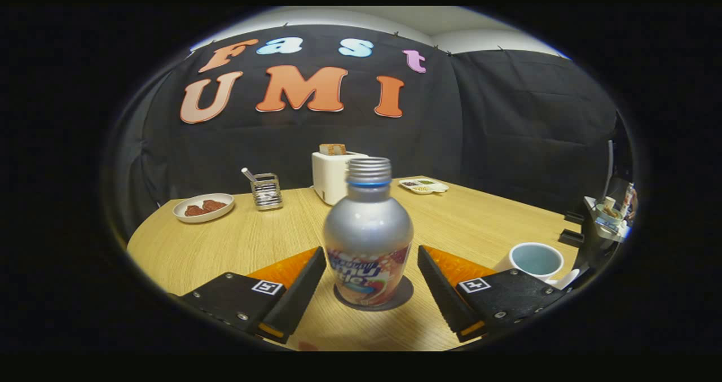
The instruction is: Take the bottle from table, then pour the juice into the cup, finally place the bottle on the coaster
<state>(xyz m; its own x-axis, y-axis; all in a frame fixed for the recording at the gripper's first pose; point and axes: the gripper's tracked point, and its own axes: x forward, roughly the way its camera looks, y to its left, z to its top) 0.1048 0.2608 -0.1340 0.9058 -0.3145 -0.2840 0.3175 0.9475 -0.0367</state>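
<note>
Your wooden desk (237, 241) carries everything here, its far edge running along the booth's black wall. Against that far edge, near the middle, stands a white toaster (333, 176) with a slice of bread (332, 149) sticking out of its top. The silver bottle (368, 235) is the next biggest thing: it stands upright on the dark round coaster (403, 297), close to the desk's near edge, its threaded neck uncapped and a blue ring just below the thread. Your gripper (369, 283) sits around it with the jaws wide; the bottle is between the two fingers, and both fingers (299, 292) stand apart from its sides with desk showing in each gap, so nothing is held. To the right of the right finger, near the desk's right edge, the pale blue-lined cup (535, 259) stands open side up. Toward the far left corner lies a white plate (203, 207) with brown food on it, and just beside that a small wire holder (266, 191) with a utensil handle in it. Right of the toaster, at the far edge, rests a small white sectioned dish (424, 186).
</note>
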